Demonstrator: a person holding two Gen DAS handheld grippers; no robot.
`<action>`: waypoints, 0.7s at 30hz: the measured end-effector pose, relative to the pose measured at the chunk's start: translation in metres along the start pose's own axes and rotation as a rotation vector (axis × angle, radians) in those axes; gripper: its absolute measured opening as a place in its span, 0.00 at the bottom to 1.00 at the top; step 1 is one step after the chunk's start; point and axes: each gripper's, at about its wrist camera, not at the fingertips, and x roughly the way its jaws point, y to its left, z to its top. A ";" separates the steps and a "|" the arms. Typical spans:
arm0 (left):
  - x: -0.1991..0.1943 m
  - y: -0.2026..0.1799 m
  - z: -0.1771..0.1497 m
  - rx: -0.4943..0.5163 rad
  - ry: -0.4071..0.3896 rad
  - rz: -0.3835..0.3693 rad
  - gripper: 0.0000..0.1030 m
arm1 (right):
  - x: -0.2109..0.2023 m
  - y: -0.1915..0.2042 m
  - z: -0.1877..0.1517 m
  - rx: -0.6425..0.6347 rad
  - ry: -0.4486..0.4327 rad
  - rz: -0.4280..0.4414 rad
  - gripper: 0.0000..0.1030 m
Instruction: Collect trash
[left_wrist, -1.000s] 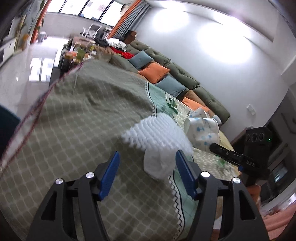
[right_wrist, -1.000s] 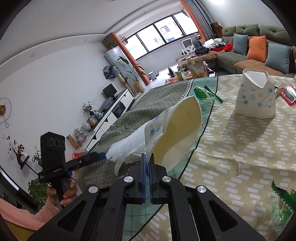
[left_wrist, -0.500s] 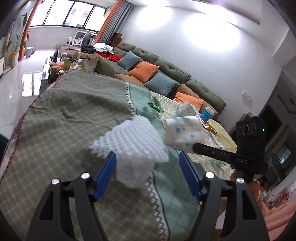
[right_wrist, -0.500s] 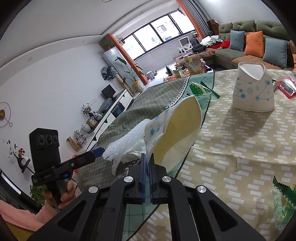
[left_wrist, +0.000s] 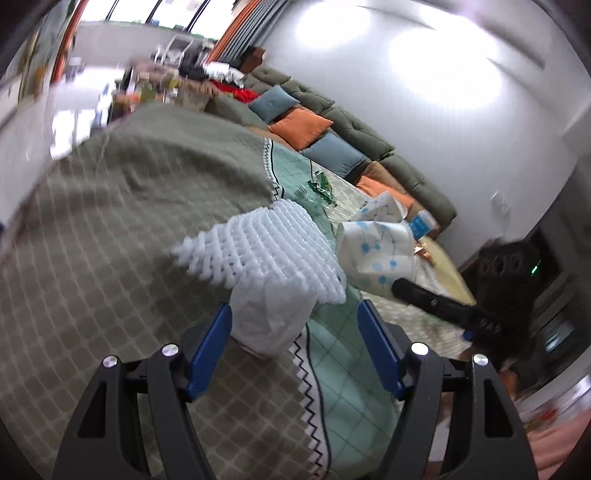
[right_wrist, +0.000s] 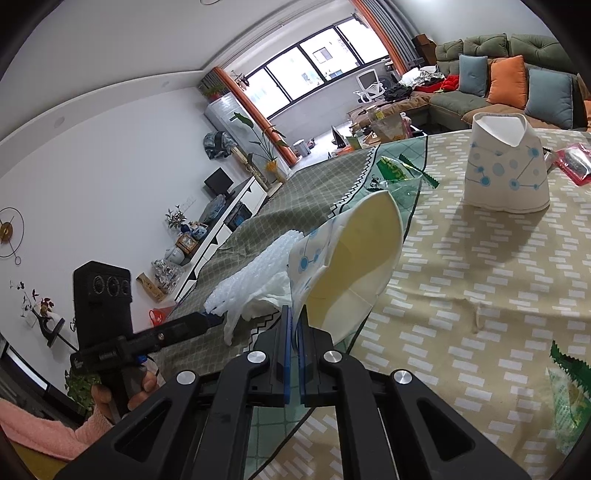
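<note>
My left gripper (left_wrist: 295, 343) is open, its blue pads on either side of a white foam net with a crumpled white tissue (left_wrist: 269, 273) on the tablecloth. The same net shows in the right wrist view (right_wrist: 255, 284). My right gripper (right_wrist: 293, 332) is shut on the rim of a squashed paper cup with blue dots (right_wrist: 354, 266), held tilted above the table just right of the net. That cup also shows in the left wrist view (left_wrist: 376, 254).
A second dotted paper cup (right_wrist: 506, 170) stands upside down on the yellow cloth. Green snack wrappers (right_wrist: 399, 171) lie beyond it, another (right_wrist: 569, 387) at the right edge, and a red packet (right_wrist: 576, 162) at far right. A green sofa (left_wrist: 351, 133) runs behind the table.
The left gripper has moved closer around the foam net, whose tissue now sits between the pads. The right gripper still holds the cup, almost unmoved.
</note>
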 end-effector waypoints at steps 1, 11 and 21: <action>0.001 0.004 0.002 -0.022 0.004 -0.021 0.69 | -0.001 -0.002 0.000 0.000 0.001 0.001 0.03; 0.017 0.045 0.025 -0.223 0.004 -0.129 0.43 | 0.001 0.000 -0.001 -0.006 0.005 0.000 0.03; -0.009 0.048 0.020 -0.170 -0.077 -0.138 0.10 | 0.005 0.023 0.007 -0.075 -0.003 0.012 0.03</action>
